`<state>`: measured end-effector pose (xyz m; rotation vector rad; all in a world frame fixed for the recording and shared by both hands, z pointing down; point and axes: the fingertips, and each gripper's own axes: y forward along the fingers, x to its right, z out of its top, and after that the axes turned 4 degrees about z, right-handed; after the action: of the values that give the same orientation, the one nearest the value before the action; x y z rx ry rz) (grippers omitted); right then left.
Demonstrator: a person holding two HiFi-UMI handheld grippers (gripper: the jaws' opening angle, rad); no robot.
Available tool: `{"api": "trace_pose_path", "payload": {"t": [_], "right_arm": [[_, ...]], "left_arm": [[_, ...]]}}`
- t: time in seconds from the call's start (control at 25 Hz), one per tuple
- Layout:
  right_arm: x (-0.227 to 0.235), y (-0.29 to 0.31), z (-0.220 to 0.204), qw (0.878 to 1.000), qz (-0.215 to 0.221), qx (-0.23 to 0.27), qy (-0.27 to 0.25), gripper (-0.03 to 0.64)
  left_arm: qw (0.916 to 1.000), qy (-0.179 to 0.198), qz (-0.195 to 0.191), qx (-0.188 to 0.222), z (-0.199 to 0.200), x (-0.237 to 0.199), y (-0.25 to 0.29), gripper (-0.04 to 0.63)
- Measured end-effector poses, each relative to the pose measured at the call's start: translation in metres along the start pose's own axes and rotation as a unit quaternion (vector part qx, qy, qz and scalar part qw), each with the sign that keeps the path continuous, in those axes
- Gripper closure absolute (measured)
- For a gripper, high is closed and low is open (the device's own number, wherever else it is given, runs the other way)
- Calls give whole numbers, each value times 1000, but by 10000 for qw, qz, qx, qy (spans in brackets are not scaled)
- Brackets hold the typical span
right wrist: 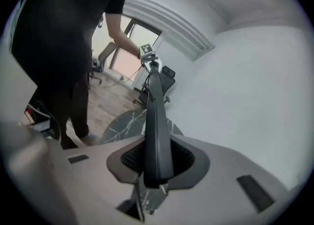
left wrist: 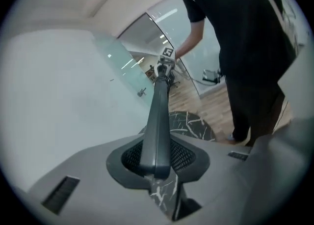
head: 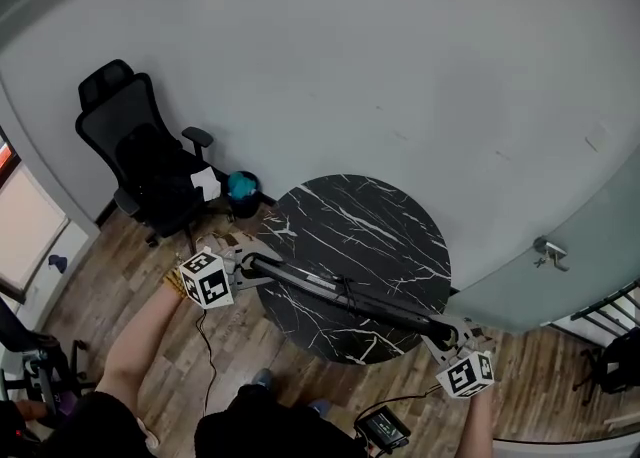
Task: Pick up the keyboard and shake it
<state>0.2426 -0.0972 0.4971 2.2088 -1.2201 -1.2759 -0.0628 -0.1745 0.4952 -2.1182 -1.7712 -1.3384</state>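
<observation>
A dark, slim keyboard (head: 345, 296) hangs in the air over the round black marble table (head: 390, 226), turned on its edge and slanting down to the right. My left gripper (head: 250, 268) is shut on its left end and my right gripper (head: 447, 331) is shut on its right end. In the left gripper view the keyboard (left wrist: 159, 121) runs straight away from the left gripper (left wrist: 157, 167) to the far right gripper (left wrist: 167, 57). The right gripper view mirrors this: the keyboard (right wrist: 157, 130) runs from the right gripper (right wrist: 157, 175) to the left gripper (right wrist: 147, 54).
A black office chair (head: 145, 161) and a teal bin (head: 242, 186) stand at the wall to the left of the table. A glass door with a handle (head: 550, 251) is at the right. A cable (head: 205, 346) and a small device (head: 383, 429) lie on the wooden floor.
</observation>
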Motion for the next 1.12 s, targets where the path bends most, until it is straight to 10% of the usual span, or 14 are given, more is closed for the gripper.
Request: {"api": "trace_pose_path", "payload": {"t": [0.16, 0.32, 0.52, 0.68, 0.92, 1.12], "right_arm": [[17, 1, -2, 9891, -850, -705, -978, 518], [29, 3, -2, 9770, -1354, -961, -1341, 518], [18, 5, -8, 9974, -551, -385, -242, 514], [-7, 8, -8, 9943, 665, 128, 819, 514], [-24, -1, -6, 9548, 1805, 1104, 2090, 515], [-28, -10, -2, 9005, 2338, 1935, 3114, 517]], "left_arm": [[9893, 1072, 884, -447, -2, -15, 6, 497], [9775, 1382, 1462, -628, -9, -21, 10, 497], [9973, 219, 674, -171, -13, -7, 16, 492], [9959, -812, -381, 124, -16, 16, 11, 492], [9628, -2205, -1314, 843, -4, 39, 0, 494], [9018, -3547, -1520, 1947, 14, 26, -14, 494]]}}
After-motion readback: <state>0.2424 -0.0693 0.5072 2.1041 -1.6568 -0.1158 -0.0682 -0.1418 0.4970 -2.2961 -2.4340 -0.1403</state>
